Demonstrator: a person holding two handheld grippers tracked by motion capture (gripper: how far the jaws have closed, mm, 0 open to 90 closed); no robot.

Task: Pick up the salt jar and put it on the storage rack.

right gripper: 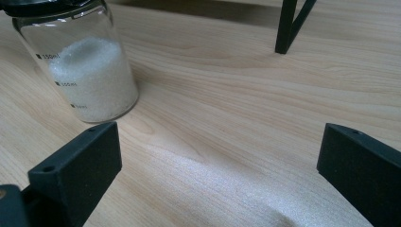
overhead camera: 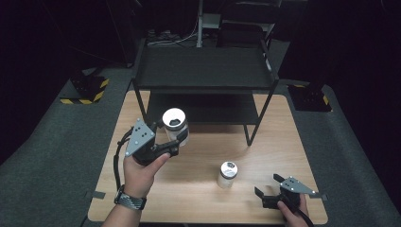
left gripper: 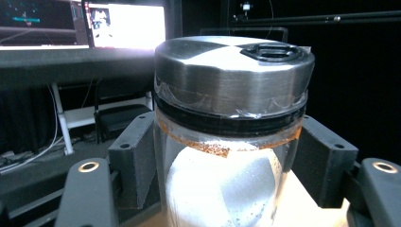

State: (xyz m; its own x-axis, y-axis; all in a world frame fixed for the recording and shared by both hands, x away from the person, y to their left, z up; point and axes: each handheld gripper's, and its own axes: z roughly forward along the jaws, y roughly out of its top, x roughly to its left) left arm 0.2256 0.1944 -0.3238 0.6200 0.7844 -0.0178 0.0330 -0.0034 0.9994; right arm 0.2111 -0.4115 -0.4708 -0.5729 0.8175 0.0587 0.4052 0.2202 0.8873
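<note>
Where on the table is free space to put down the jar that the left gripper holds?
Bare wood lies between the small glass jar of white granules and the black metal shelf rack, and along the wooden table's left front. The right front is crowded by the right gripper.

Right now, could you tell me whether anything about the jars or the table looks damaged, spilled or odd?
One thing stands out: the jar clamped in the left hand-held gripper has an orange-brown, rust-like ragged ring below its black collar, and clear film wrinkles under the metal lid. Nothing is spilled; the second jar stands upright on the table.
</note>
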